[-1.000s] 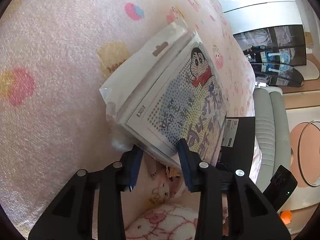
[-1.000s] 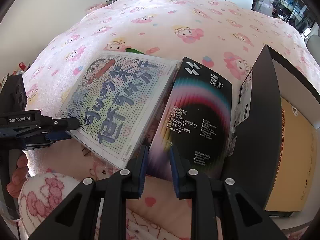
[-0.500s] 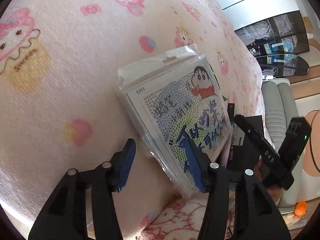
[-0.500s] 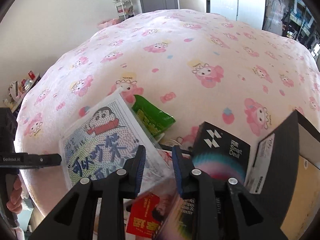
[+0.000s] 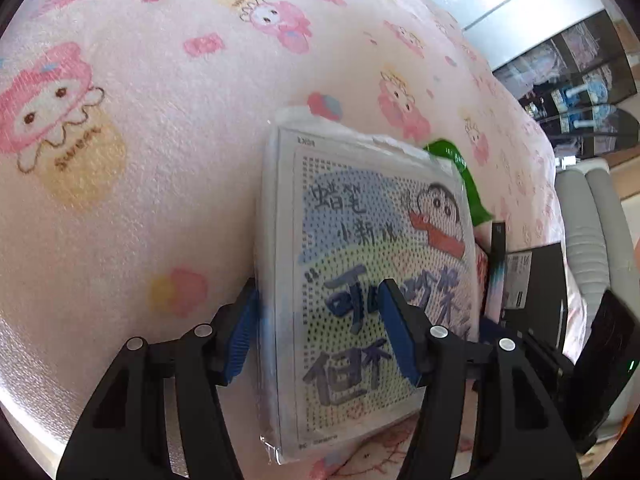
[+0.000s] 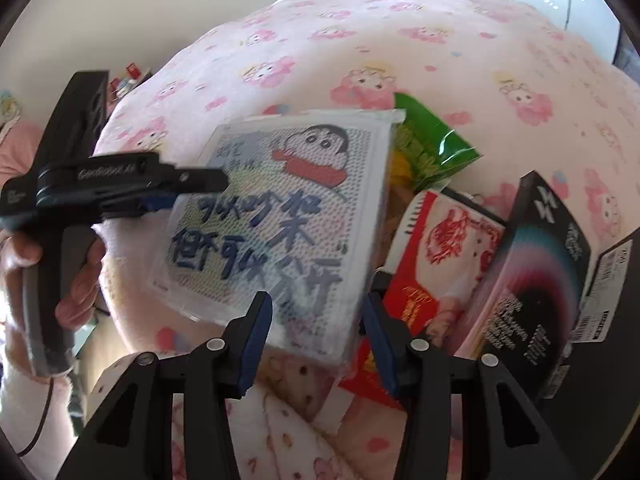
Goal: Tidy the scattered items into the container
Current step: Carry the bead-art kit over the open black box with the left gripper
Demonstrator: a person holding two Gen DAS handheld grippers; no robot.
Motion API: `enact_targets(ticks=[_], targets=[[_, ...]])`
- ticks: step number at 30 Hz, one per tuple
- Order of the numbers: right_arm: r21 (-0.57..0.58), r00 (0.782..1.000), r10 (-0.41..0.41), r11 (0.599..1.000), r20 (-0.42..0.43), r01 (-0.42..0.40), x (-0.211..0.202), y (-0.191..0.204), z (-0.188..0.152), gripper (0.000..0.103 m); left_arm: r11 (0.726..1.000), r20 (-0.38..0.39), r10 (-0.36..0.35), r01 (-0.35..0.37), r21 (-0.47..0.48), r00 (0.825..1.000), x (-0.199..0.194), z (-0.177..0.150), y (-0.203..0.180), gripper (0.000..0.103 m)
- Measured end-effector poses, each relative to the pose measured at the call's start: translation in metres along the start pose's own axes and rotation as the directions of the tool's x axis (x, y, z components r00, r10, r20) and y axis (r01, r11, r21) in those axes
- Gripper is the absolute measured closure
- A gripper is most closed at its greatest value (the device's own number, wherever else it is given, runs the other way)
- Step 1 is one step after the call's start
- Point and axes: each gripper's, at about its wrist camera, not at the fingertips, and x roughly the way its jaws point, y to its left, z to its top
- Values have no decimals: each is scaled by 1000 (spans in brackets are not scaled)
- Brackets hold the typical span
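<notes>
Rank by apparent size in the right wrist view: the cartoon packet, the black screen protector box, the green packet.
1. cartoon packet, largest, though nearest the camera.
2. black screen protector box.
3. green packet, smallest, partly hidden behind the cartoon packet.

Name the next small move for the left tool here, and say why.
Probably back the left tool away from the cartoon packet. Its jaws are opening and its pads no longer press on the packet, which leans among the other items beside the black box. The right tool is opening too, holding nothing.

Pink cartoon-print blanket (image 5: 168,128), pale wall (image 6: 168,4) — grey cushions (image 5: 592,216)
</notes>
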Motion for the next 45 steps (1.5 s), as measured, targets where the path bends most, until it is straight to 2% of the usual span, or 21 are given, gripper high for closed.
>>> enact_targets(ticks=[1,3,4,8,15,19,22,27,32,35,41,43,45], targets=[[39,1000,-4,999,-1,4,6,-4,3,60,1000,-9,5,-5,27,1000,3,-2,-3,38],[99,996,71,993,-44,-67,24,-11,12,55,998,-5,42,-41,56,999,2,-3,-11,37],[91,996,65,994,-58,-59,30,-10,17,55,997,0,49,-49,62,999,0,-2,-14,37],[109,997,66,992,-41,-62,17,-2,25,54,997,37,-5,2,76,999,-23,-1,-21,40],[113,992,67,990,106,-79,-56,4,18,55,986,79,-77,64,156,994,-76,-19,-60,40],[156,975,50,984,214,-85,-114,-2,-5,56,964,84,-122,98,247,989,-103,-33,-105,40],[187,961,25,979,274,-79,-151,-13,-27,56,941,72,-161,131,312,984,-108,-44,-149,40],[252,946,-87,968,312,6,-204,-52,-62,56,906,-5,-241,226,359,971,-76,-61,-221,40],[319,895,-221,943,387,95,-251,-101,-107,56,870,-106,-276,295,395,955,-34,-87,-294,40],[374,884,-255,922,393,100,-268,-138,-133,56,858,-142,-282,316,405,949,-8,-106,-331,40],[466,886,-300,878,354,111,-264,-204,-174,56,850,-240,-204,293,437,949,55,-128,-382,40],[493,887,-315,862,337,119,-257,-223,-183,56,852,-255,-146,253,458,956,75,-129,-393,38],[479,894,-334,863,298,163,-245,-233,-184,56,842,-275,-91,221,492,957,94,-130,-401,37]])
